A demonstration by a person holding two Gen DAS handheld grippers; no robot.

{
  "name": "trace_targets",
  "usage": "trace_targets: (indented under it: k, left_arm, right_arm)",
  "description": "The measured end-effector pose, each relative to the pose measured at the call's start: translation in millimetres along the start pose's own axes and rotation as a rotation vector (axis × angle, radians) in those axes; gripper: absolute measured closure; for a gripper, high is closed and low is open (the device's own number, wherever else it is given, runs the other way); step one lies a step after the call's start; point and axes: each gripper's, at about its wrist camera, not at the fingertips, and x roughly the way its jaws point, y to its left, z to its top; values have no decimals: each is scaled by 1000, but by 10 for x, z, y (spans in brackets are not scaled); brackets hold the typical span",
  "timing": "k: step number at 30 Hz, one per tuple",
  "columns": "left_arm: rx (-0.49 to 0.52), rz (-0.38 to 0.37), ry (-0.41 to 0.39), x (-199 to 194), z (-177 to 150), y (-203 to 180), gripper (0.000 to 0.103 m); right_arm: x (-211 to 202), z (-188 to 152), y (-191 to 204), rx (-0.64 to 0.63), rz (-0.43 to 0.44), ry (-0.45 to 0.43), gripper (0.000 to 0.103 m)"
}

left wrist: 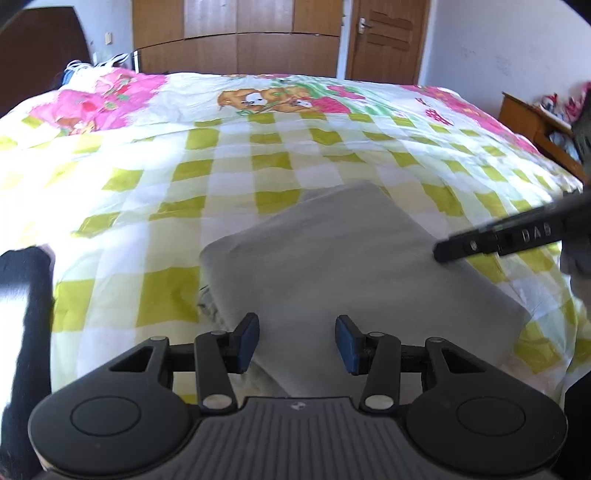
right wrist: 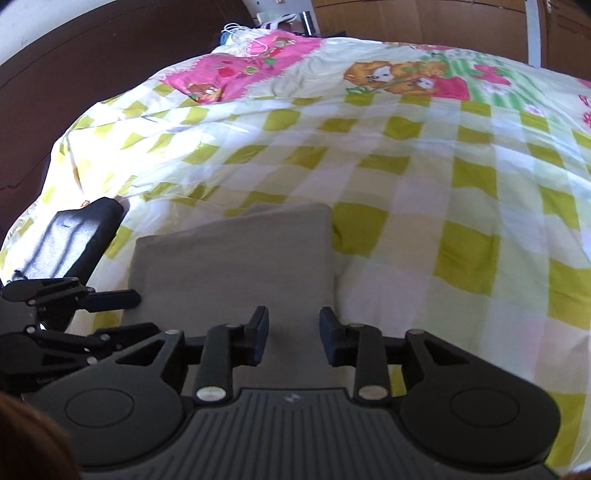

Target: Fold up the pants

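The grey pants [left wrist: 332,266] lie folded into a compact rectangle on the bed; they also show in the right wrist view [right wrist: 236,258]. My left gripper [left wrist: 297,341] is open and empty, hovering over the near edge of the pants. My right gripper [right wrist: 294,334] is open and empty, also above the near edge. The right gripper's finger [left wrist: 498,242] reaches in from the right over the pants' right side in the left wrist view. The left gripper [right wrist: 92,314] shows at the left of the right wrist view, beside the pants.
The bed is covered by a green-and-white checked quilt [left wrist: 229,173] with pink cartoon prints. A wooden wardrobe [left wrist: 236,33] and door [left wrist: 384,40] stand behind it. A wooden side table [left wrist: 535,125] with cloth stands at the right. A dark headboard [right wrist: 74,74] runs along the left.
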Motion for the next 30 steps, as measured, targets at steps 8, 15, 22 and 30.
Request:
trace_targets:
  k: [8, 15, 22, 30]
  left_arm:
    - [-50, 18, 57, 139, -11, 28, 45]
    - [8, 34, 90, 270, -9, -22, 45]
    - [55, 40, 85, 250, -23, -43, 44]
    - [66, 30, 71, 225, -35, -20, 44]
  right_arm:
    - [174, -162, -279, 138, 123, 42, 59]
    - [185, -253, -261, 168, 171, 56, 58]
    - [155, -247, -185, 159, 130, 68, 68]
    - [117, -274, -27, 116, 56, 91, 65]
